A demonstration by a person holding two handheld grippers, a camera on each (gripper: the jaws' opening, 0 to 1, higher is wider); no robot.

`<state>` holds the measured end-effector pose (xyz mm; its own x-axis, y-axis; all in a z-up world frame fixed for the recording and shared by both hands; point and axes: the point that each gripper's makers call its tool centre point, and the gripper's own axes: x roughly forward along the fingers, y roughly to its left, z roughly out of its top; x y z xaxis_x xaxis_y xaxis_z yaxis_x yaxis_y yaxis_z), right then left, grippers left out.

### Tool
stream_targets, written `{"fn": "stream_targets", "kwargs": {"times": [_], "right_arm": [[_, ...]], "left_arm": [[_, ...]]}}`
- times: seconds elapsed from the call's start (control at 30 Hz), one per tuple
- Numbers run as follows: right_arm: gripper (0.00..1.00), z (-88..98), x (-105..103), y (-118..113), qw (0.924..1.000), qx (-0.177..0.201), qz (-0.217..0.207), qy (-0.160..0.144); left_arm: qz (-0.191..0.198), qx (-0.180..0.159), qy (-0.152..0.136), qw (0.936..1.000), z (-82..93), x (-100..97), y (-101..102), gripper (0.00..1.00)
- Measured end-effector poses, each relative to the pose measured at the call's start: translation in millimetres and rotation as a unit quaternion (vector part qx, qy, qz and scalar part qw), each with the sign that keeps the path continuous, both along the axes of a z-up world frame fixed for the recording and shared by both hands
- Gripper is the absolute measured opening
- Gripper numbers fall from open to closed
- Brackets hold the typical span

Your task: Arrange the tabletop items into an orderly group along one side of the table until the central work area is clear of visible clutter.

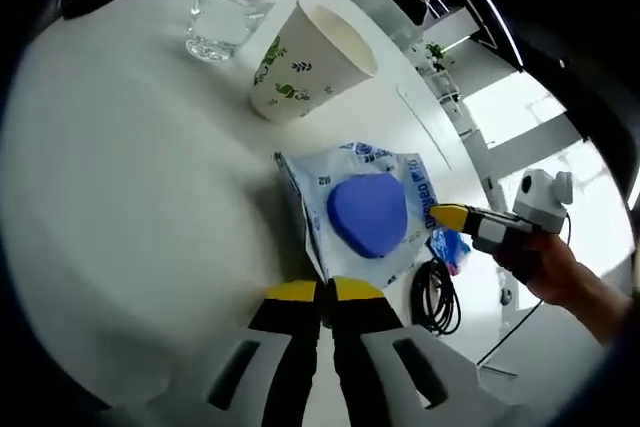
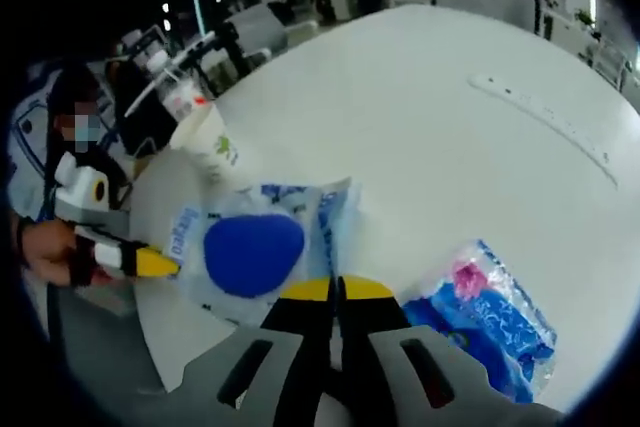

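Both grippers, left (image 1: 320,292) and right (image 2: 335,290), pinched opposite edges of the blue-lidded wipes pack (image 1: 368,215), just beside the paper cup (image 1: 305,62).

Close, opposed views — probably sharing pouch (image 1: 368,215)

A white table with a few things on it

The table (image 1: 130,167) is round and white. On it lie a clear bag (image 1: 365,209) with a blue pad inside, a paper cup (image 1: 305,62) with green leaves, a glass (image 1: 222,19), a black cord (image 1: 436,297) near the edge, and a blue and pink pack (image 2: 490,322).
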<state>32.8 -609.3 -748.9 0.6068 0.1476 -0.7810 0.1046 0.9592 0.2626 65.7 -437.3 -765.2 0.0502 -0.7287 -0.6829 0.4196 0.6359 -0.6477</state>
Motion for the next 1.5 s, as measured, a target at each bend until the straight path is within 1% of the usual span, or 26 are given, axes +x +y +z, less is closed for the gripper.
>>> {"fn": "stream_targets", "kwargs": {"times": [0.3, 0.43, 0.63, 0.8, 0.9, 0.97, 1.07, 1.13, 1.27, 1.5], "right_arm": [[0.00, 0.0, -11.2, 17.1, 0.9998, 0.015, -0.010, -0.004], [0.00, 1.9, -14.9, 30.2, 0.9990, 0.036, -0.024, -0.010], [0.00, -2.2, -20.2, 49.8, 0.9989, 0.041, -0.019, -0.009], [0.00, -2.9, -24.7, 67.8, 0.9980, 0.058, -0.022, -0.007], [0.00, -4.0, -28.3, 81.0, 0.9977, 0.066, -0.015, -0.005], [0.00, -4.7, -30.6, 88.1, 0.9974, 0.070, -0.013, -0.005], [0.00, -6.8, -36.4, 99.4, 0.9966, 0.081, -0.014, -0.003], [0.00, -7.5, -39.3, 103.9, 0.9954, 0.092, -0.027, -0.009], [0.00, -9.3, -44.8, 112.2, 0.9946, 0.097, -0.034, -0.011], [0.01, -11.0, -45.6, 111.5, 0.9942, 0.097, -0.044, -0.014]], "left_arm": [[-0.004, 0.009, -0.013, 0.9999, -0.4, 8.2, 16.1, 0.00], [0.005, 0.013, -0.016, 0.9998, -2.0, 15.7, 25.7, 0.00], [0.005, 0.020, -0.026, 0.9995, -1.3, 23.4, 37.6, 0.00], [0.011, 0.024, -0.031, 0.9992, -2.9, 33.0, 51.5, 0.00], [0.007, 0.027, -0.043, 0.9987, -4.7, 39.8, 58.9, 0.01], [0.008, 0.028, -0.044, 0.9986, -5.2, 42.8, 64.1, 0.01], [0.011, 0.029, -0.045, 0.9985, -5.0, 46.5, 68.0, 0.02], [0.010, 0.028, -0.048, 0.9984, -2.9, 48.7, 69.7, 0.02], [0.006, 0.028, -0.052, 0.9982, -3.1, 50.5, 70.1, 0.02], [-0.006, 0.028, -0.057, 0.9980, -1.8, 50.6, 69.2, 0.02]]}}
